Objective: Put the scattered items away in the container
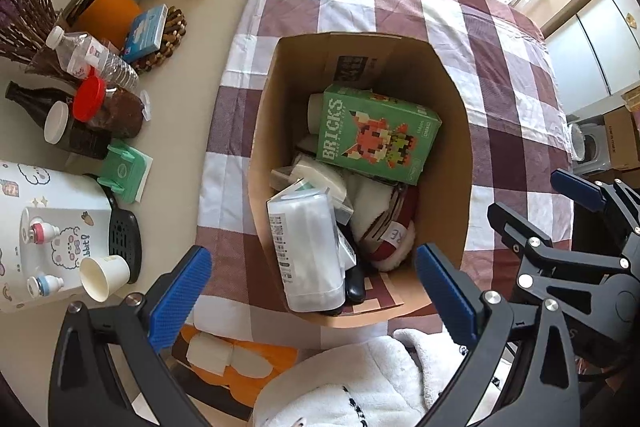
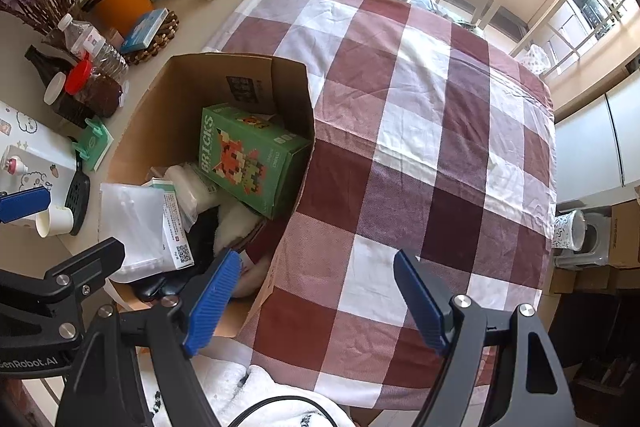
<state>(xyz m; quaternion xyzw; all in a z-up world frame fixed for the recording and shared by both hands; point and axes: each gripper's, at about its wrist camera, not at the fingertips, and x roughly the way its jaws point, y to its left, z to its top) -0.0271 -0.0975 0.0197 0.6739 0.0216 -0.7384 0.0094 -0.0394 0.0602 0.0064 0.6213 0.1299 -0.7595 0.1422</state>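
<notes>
Container: the cardboard box (image 1: 448,147) stands open-topped at the centre of the left wrist view, on the checked cloth (image 2: 420,147) that covers the surface; in the right wrist view it sits left of centre
Contents: a green BRICKS box (image 1: 376,135) leans against the far wall, likely because it landed on the heap below; a white packet (image 1: 308,247) lies propped at the near side, with a red-and-white plush piece (image 1: 390,235) wedged beside it
Left gripper (image 1: 312,291): jaws wide apart, nothing between them, hanging over the box's near rim at the bottom of the frame, pointing down into it
Right gripper (image 2: 320,299): jaws also wide apart and empty, low in its own view, over the cloth just right of the box wall
Cloth: the squares around the box show nothing loose
Left side clutter: bottles, a red-lidded jar (image 1: 108,107), a paper cup (image 1: 102,275) and an orange tub (image 1: 110,9) crowd the bare surface at the left edge of the frame; they look like household things kept apart, not part of the job
Judgement: the tidying looks close to done, both grippers free above the filled box
</notes>
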